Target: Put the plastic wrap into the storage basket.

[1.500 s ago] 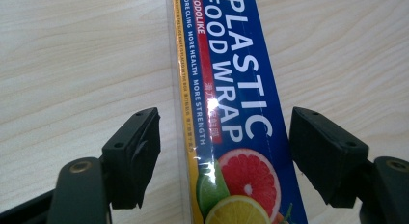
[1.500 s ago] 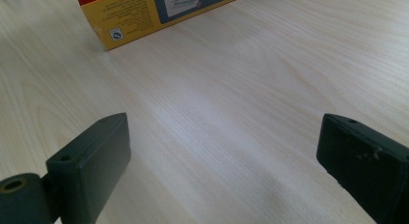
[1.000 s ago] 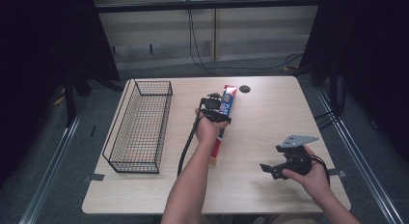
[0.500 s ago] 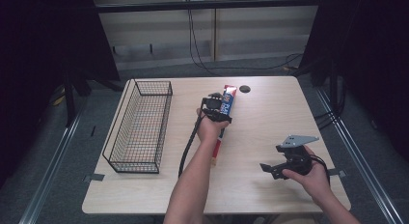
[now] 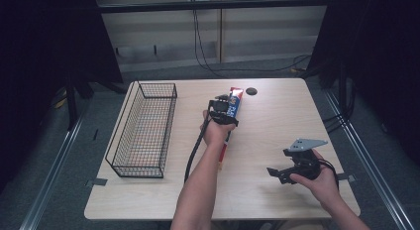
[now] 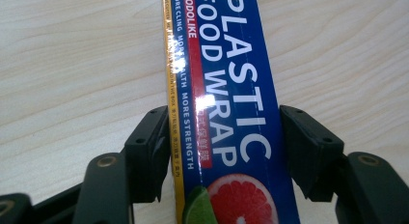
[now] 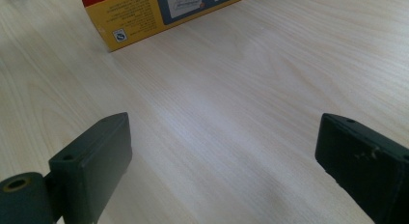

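Lying flat on the pale wooden table [image 5: 277, 116], the plastic wrap box [image 6: 226, 103] runs up the middle of the left gripper view, its blue face with white lettering toward us and a yellow edge along its left side. We see it passing straight between the two black jaws of our left gripper [image 6: 224, 142]. These jaws have just been closing: the left pad lies against the yellow edge and the right pad meets the blue side, so the claw pinches the box across its width.

From the high view, the box [image 5: 236, 98] sits in the upper centre of the frame, its far end poking out beyond the left gripper [image 5: 221, 110], which rests on top of it.

Further out, a small dark disc [image 5: 251, 91] lies just to the upper right of the box. A black wire basket [image 5: 143, 128] stands at the left of the frame, well apart.

Our right gripper [image 5: 277, 173] hangs over bare wood at the lower right, jaws spread wide with nothing between them. A yellow corner of the box [image 7: 144, 16] shows at the top of its view.
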Tool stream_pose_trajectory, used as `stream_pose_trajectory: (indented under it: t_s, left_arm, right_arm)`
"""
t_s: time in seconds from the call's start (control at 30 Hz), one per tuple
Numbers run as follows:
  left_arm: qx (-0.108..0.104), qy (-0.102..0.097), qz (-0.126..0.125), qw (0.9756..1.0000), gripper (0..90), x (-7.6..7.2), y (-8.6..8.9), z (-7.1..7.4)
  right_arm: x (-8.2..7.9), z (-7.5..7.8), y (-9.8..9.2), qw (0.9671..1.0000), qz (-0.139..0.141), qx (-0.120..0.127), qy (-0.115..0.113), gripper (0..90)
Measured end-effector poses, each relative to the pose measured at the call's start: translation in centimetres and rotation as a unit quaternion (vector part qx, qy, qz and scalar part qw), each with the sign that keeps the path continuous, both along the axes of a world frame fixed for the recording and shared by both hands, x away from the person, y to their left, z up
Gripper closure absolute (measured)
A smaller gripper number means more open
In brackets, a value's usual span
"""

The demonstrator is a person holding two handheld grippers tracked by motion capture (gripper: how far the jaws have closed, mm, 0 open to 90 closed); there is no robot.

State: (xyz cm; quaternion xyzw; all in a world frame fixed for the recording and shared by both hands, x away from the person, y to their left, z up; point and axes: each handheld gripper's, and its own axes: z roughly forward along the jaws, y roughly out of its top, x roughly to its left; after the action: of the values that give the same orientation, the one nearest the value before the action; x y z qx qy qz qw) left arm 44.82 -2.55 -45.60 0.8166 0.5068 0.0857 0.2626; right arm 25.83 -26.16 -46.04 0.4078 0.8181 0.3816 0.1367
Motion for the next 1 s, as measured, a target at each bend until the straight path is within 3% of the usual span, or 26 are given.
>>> stream_pose_trajectory:
  t_s: [0.1,0.23,0.7,1.0]
  left_arm:
    - [0.022,0.003,-0.003,0.9998,42.1,-0.03,-0.20,0.33]
    - [0.031,0.015,-0.001,0.9994,42.7,-0.21,-0.16,0.55]
    - [0.010,0.022,0.003,0.9997,38.4,0.01,0.14,0.13]
    - [0.022,0.019,0.006,0.9996,40.3,0.00,-0.29,-0.07]
  right_arm:
    - [0.00,0.01,0.01,1.0000,0.001,0.001,0.000,5.5]
    - [0.02,0.02,0.03,1.0000,0.001,-0.001,0.000,5.5]
    - [0.02,-0.04,0.22,1.0000,0.003,-0.004,0.001,5.5]
    - [0.02,0.00,0.15,1.0000,0.001,-0.003,0.000,5.5]
